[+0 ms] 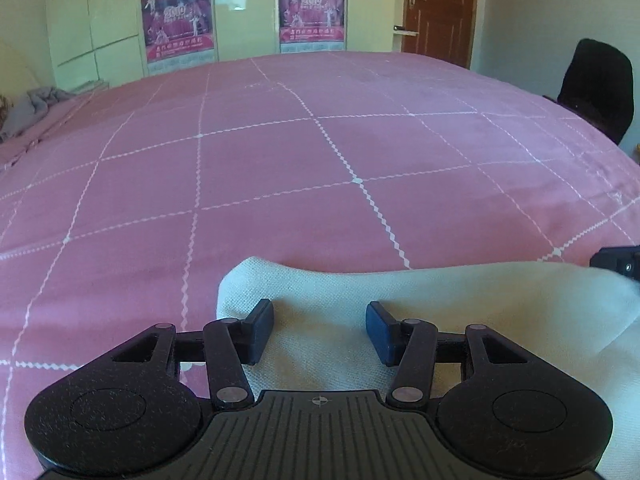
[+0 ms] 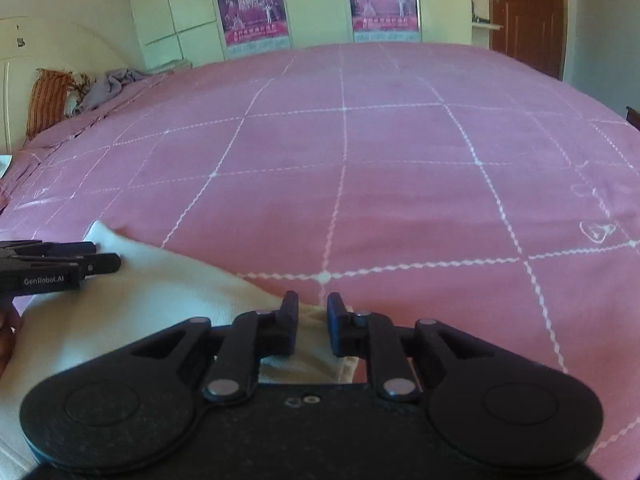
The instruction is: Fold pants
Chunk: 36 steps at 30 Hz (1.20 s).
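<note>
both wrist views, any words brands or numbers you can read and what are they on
"GenRobot.AI": white lettering on the side of the left gripper, seen in the right wrist view.
"2019": apparently, large figures on the left poster on the wardrobe; somewhat blurred.
Right poster: similar large figures, too blurred to read.
Banner lines and small print under both posters: too blurred to read.
Nothing readable on the pants or the bedspread.

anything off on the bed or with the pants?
Nothing looks damaged or spilled. The cream pants lie bunched on the pink bedspread, unevenly folded. A grey cloth sits crumpled at the far left edge.
</note>
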Motion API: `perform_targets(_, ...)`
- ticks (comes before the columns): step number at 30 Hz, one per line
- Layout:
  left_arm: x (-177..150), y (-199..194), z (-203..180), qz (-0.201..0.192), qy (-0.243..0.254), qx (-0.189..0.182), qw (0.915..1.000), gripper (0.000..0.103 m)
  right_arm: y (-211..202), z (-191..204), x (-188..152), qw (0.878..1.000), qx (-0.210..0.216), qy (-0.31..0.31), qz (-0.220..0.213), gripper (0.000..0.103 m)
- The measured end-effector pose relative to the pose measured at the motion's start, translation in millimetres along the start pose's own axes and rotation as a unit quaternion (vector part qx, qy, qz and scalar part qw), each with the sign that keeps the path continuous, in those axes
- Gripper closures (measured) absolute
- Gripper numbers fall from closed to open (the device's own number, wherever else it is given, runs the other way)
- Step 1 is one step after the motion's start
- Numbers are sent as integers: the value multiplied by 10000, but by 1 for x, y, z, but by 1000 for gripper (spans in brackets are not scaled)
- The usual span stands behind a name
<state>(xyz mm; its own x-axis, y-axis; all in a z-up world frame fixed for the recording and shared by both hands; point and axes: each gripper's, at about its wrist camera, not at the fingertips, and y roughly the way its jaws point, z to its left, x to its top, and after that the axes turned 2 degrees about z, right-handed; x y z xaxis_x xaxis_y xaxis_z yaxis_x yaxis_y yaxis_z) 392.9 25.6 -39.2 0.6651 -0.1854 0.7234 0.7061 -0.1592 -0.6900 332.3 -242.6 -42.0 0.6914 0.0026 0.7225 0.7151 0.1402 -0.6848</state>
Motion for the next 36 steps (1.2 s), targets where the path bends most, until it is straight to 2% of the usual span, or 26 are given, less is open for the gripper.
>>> perform_targets(5, -13, -25, -5, -79, 100, 50, 9999, 51, -28, 10, -1, 9996, -57, -81, -264, 76)
perform_targets(8, -20, -40, -8, -114, 131, 89, 9998, 51, -42, 20, -9, 9990, -78, -225, -389, 55)
perform_targets(12, -36, -62, -16, -105, 303, 168, 9993, 51, -54, 35, -27, 9978, -237, -522, -320, 54)
perform_targets(16, -57, -98, -29, -263, 508, 330, 9978, 51, -68, 46, -51, 9948, -642, -770, -183, 47)
perform_targets(19, -77, -119, -30, -227, 424, 323, 9983, 51, -97, 45, -65, 9962, -448, -529, -530, 46)
perform_targets(20, -86, -124, -29, -229, 382, 348, 9984, 51, -100, 43, -70, 9972, -356, -461, -477, 45)
perform_targets(22, -98, -132, -28, -257, 310, 352, 9986, 51, -92, 40, -82, 9990, -248, -358, -87, 41)
perform_targets(25, -108, -152, -21, -405, 143, 428, 9982, 51, -93, 34, -86, 9997, -154, -122, -128, 41)
perform_targets(27, -117, -168, -13, -637, -85, 313, 9974, 51, -110, 31, -82, 9991, -24, 112, -399, 44)
perform_targets(29, -129, -169, -11, -513, -112, 254, 9983, 51, -121, 32, -88, 9977, 76, 85, -664, 41)
perform_targets(30, -134, -164, -10, -362, -100, 253, 9990, 51, -120, 33, -90, 9980, 112, 47, -628, 39)
perform_targets(32, -141, -159, -5, -256, -273, 162, 9992, 49, -100, 33, -101, 9998, 75, -10, -175, 35)
perform_targets(33, -141, -158, -1, -229, -383, 158, 9989, 43, -97, 30, -105, 9996, 77, 83, -270, 28)
perform_targets(34, -141, -157, 2, -191, -447, 177, 9987, 39, -95, 27, -106, 9993, 117, 221, -267, 28)
perform_targets(36, -144, -157, 3, -177, -432, 191, 9987, 37, -91, 14, -108, 9964, 360, 756, -158, 26)
